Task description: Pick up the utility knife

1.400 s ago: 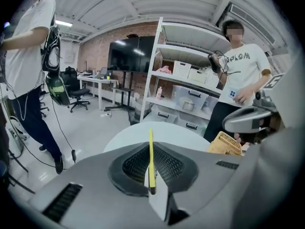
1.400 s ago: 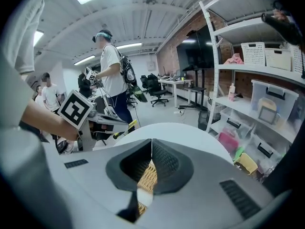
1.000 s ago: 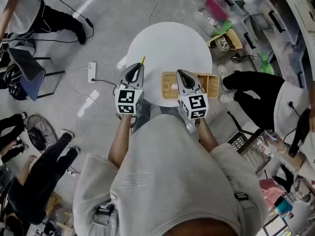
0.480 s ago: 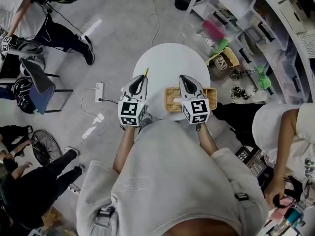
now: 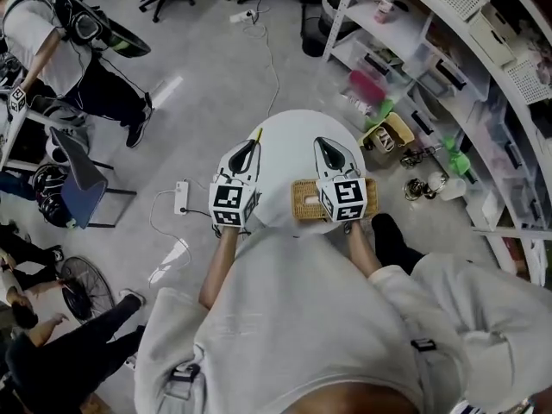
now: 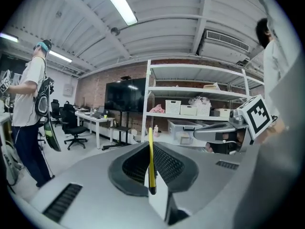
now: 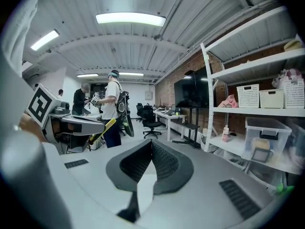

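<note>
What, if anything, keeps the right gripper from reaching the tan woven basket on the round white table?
Probably nothing, so likely yes: the right gripper is empty, jaws together, and hangs over the basket on the table, with nothing between them.

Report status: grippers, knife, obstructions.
Left gripper shut on the yellow utility knife, held up off the white table. Right gripper shut, empty. Nothing in the way.

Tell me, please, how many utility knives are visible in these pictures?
1: the yellow utility knife is clamped between the jaws of the left hand-held gripper. The right hand-held gripper partly covers the basket, so another could lie hidden there.
</note>
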A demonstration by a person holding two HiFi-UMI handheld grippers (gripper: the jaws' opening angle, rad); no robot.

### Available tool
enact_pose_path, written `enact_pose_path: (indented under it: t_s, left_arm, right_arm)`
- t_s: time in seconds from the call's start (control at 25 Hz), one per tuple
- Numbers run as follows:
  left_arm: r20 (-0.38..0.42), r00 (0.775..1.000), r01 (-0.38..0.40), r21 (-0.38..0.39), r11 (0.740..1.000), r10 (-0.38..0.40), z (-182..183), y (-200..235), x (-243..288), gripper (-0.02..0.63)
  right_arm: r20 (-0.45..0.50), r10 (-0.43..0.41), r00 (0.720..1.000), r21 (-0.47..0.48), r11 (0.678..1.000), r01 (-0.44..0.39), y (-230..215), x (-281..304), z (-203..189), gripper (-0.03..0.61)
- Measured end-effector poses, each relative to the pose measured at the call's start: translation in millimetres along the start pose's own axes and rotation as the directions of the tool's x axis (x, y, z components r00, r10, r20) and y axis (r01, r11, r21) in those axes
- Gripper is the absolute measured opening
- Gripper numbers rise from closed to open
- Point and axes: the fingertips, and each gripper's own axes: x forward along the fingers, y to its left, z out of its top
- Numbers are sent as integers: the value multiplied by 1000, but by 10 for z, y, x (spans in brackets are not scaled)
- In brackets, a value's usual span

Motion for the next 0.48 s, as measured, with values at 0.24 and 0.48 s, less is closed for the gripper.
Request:
enact_pose_path:
  t_s: [0.24,0.48]
  left_arm:
    - [47,999,16,43,999,-18,259,17,84,35]
    - [84,996,13,61,998,-18,436,77,130,35]
  right_arm:
    - [60,-20,998,-20,1000,21,-81,52,257,31]
    - [95,-40,995,-30,999,43,-144,77,396,31]
